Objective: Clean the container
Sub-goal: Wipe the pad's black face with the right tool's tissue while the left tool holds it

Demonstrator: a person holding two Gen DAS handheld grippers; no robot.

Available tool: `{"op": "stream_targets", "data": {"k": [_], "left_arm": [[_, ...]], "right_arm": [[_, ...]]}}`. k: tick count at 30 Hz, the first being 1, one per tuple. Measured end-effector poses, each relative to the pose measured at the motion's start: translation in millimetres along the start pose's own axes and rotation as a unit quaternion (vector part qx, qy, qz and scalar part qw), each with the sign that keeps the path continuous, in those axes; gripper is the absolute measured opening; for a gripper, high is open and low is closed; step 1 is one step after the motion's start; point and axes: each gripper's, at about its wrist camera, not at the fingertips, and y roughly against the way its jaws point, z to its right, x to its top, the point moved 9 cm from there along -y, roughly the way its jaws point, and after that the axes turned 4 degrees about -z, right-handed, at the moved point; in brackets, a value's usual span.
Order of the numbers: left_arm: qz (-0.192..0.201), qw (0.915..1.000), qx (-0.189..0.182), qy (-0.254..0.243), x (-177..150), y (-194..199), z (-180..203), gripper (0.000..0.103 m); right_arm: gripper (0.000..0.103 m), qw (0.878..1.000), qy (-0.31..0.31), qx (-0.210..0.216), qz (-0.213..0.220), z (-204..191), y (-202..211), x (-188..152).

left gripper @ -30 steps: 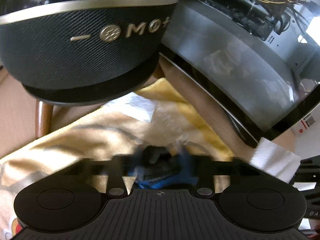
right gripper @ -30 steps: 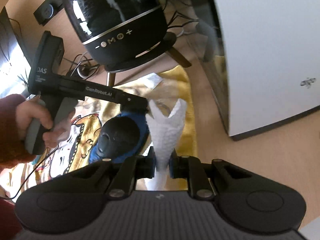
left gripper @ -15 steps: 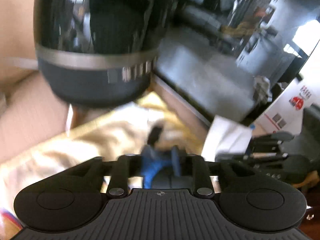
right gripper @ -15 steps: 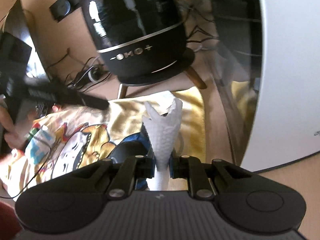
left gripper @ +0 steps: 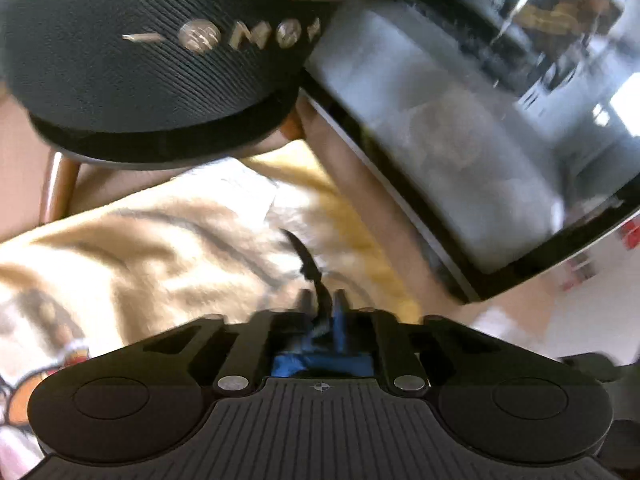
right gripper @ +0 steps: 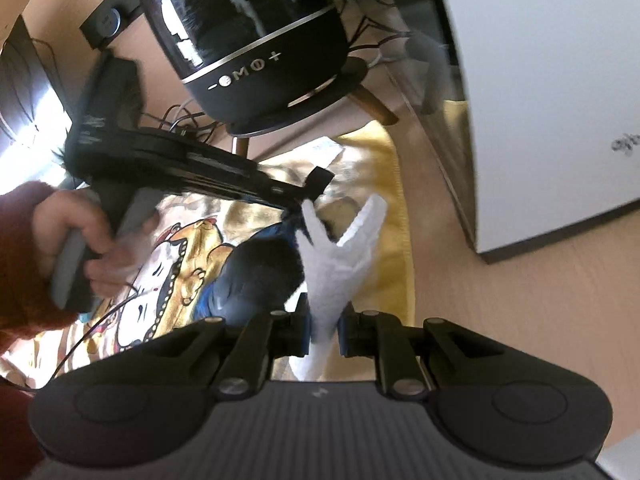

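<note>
Down on the yellow printed cloth sits the container: dark, rounded, blue-trimmed, low in the right wrist view, just behind my right jaws. What's inside it I can't tell; only the outer shell shows.

Left hand-held gripper comes in from the left, a hand on its grip. Its jaws have just been opening, then closing again; now they're clenched. In the left wrist view something blue and dark sits between them, blurred. I read that as the container's edge or strap pinned so the thing stays steady for wiping. Not certain.

Right hand-held gripper is clamped on a twisted white paper towel, its free end forking up over the container. Pinched low leaves a long soft end free to wipe with.

Background: black speaker on its stand beyond the cloth, white box right. Both clear of the work.

Judgement: wiping stage, towel poised at the container.
</note>
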Motion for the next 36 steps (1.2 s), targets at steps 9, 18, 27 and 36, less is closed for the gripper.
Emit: {"op": "stream_targets", "data": {"k": [9, 18, 27, 36], "left_arm": [[0.113, 0.9933, -0.015, -0.017, 23, 119, 4, 0.009], [-0.010, 0.9786, 0.079, -0.190, -132, 81, 32, 0.059], [0.006, 0.9658, 0.131, -0.224, -140, 54, 28, 0.034], [0.094, 0.9911, 0.016, -0.093, -82, 118, 37, 0.022]], "right_arm": [[0.016, 0.999, 0.039, 0.013, -0.006, -14, -6, 16], [0.016, 0.996, 0.082, 0.020, -0.038, -24, -9, 11], [0.018, 0.995, 0.083, 0.029, -0.039, -27, -7, 5], [0.018, 0.998, 0.058, 0.024, -0.008, -15, 14, 13]]}}
